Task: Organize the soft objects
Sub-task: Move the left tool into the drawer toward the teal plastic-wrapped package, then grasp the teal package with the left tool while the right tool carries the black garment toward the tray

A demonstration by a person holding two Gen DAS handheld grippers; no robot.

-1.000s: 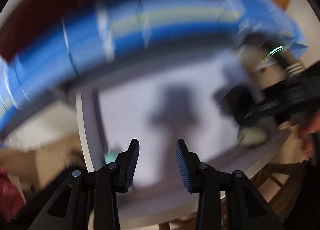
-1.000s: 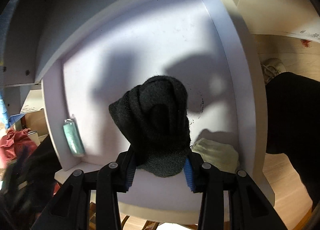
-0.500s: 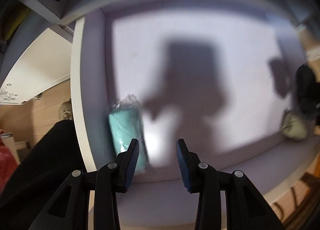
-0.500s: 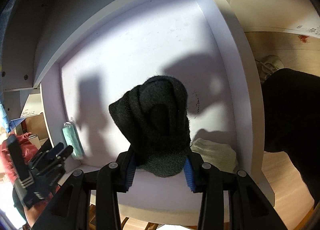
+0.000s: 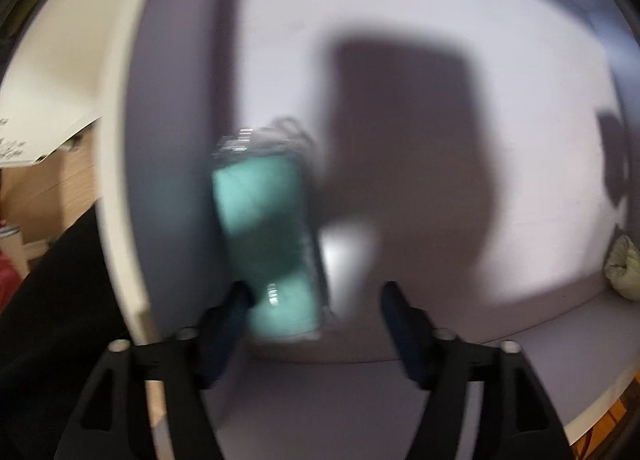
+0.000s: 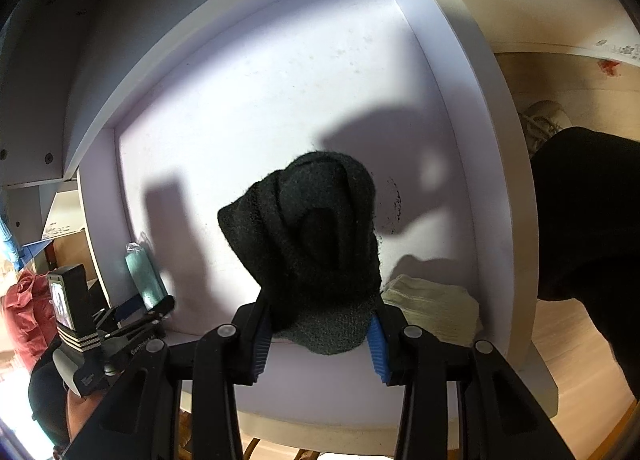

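Lettering on left gripper body too blurred to read.

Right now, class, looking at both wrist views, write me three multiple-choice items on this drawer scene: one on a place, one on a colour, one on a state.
1. Where does the teal pack lie in the drawer?
A. against a side wall
B. in the middle
C. on the beige cloth

2. What colour is the sock?
A. red
B. black
C. teal

3. What is the right tool doing?
A. hanging empty
B. lying in the drawer
C. gripping the sock

Answers: 1 A, the pack lies along the wall, far from the beige cloth at the opposite side. 2 B, the knit is black. 3 C, its blue pads press the sock's sides.
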